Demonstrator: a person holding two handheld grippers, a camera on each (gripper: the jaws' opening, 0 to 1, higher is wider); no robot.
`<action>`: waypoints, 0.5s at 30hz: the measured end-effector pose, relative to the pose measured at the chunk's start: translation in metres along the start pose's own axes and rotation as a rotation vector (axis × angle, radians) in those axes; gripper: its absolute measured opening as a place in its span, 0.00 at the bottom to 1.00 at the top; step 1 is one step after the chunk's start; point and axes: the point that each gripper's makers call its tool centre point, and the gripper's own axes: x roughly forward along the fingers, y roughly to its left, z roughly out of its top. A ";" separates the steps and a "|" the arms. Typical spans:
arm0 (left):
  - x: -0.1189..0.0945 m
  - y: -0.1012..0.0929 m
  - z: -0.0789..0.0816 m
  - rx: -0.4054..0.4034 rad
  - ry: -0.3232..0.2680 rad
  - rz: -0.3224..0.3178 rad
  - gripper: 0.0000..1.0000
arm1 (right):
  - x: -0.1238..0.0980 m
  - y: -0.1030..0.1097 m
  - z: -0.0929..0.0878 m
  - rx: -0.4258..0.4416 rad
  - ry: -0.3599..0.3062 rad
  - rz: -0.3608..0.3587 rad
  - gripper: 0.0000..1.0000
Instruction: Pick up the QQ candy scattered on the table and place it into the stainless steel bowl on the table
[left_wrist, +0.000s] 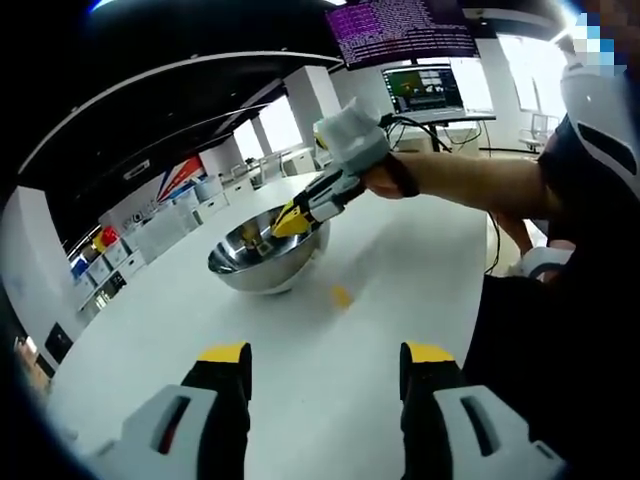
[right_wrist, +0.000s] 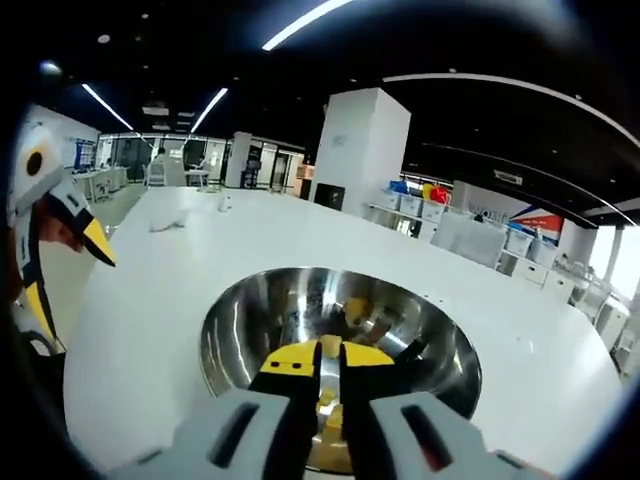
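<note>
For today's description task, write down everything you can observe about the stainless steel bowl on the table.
The stainless steel bowl is round, shiny and mirror-like, reflecting the room. It stands upright on the white table, mouth up. Yellow candy pieces lie inside. The right gripper hangs over its opening, jaws nearly closed around a small yellow piece; whether it touches the bowl cannot be told. One loose candy lies on the table beside it, apart from the bowl.

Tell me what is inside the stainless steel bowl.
Inside the stainless steel bowl, yellow candy lies on the bottom. The right gripper, over it, pinches another piece; its body hides the bowl's near part.
</note>
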 end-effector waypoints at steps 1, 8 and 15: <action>0.000 0.000 0.000 -0.001 0.001 0.000 0.60 | 0.000 0.000 0.000 0.001 -0.001 0.001 0.09; 0.000 0.000 0.001 0.000 0.000 -0.001 0.60 | 0.000 0.001 0.001 0.013 -0.009 0.000 0.12; 0.001 -0.001 0.001 -0.001 -0.001 -0.002 0.60 | -0.006 -0.006 0.007 -0.009 -0.048 -0.028 0.19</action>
